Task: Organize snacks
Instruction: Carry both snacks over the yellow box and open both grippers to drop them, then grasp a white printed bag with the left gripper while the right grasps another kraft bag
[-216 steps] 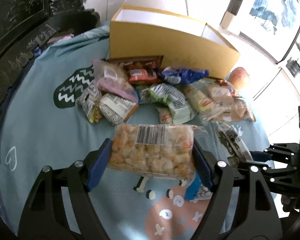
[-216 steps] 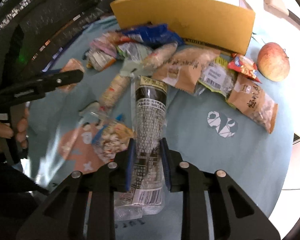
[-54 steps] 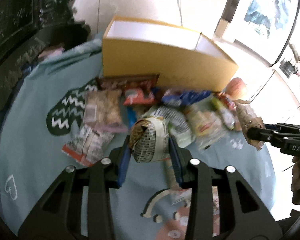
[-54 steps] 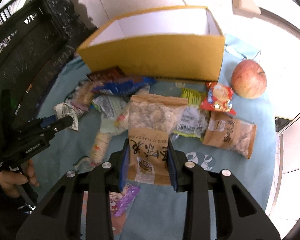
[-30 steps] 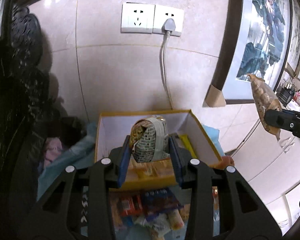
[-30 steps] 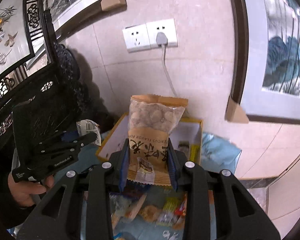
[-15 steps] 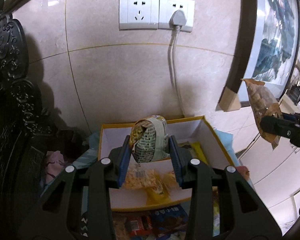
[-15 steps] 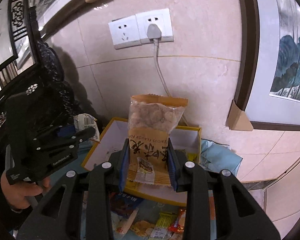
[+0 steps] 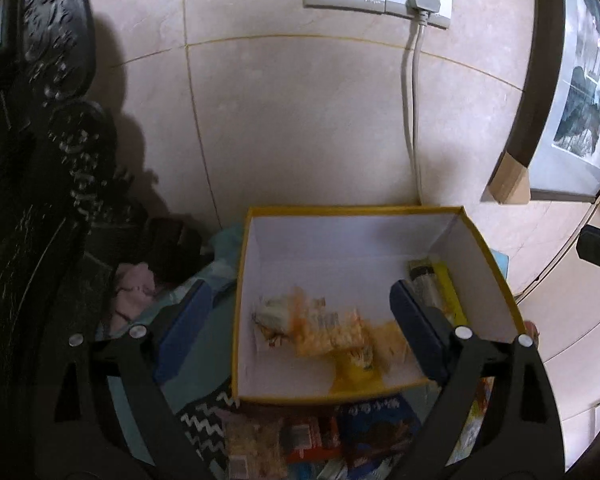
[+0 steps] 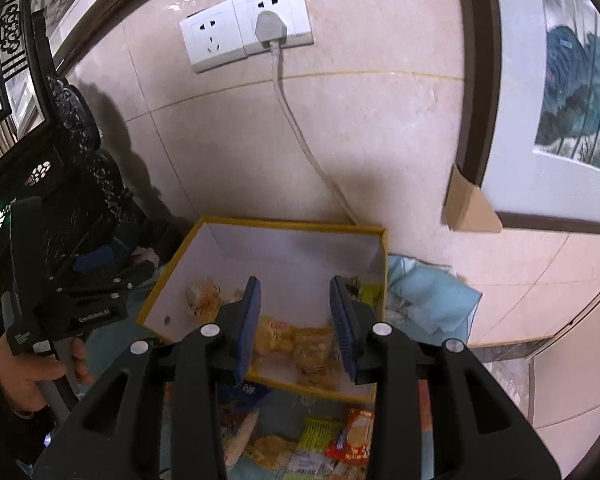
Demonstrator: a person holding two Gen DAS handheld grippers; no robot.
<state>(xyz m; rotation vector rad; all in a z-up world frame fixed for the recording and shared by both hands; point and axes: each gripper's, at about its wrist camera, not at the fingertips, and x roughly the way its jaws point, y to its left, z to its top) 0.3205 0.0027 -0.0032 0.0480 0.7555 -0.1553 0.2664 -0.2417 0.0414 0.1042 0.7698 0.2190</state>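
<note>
Both wrist views — down over box

The left gripper, jaws just opened wide with nothing between them, hangs over the yellow box. Blurred snack packs lie inside; more snacks sit in front on teal cloth.

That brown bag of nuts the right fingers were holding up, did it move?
Yes. It left the right gripper, whose fingers are empty, and dropped toward the yellow box floor.
</note>
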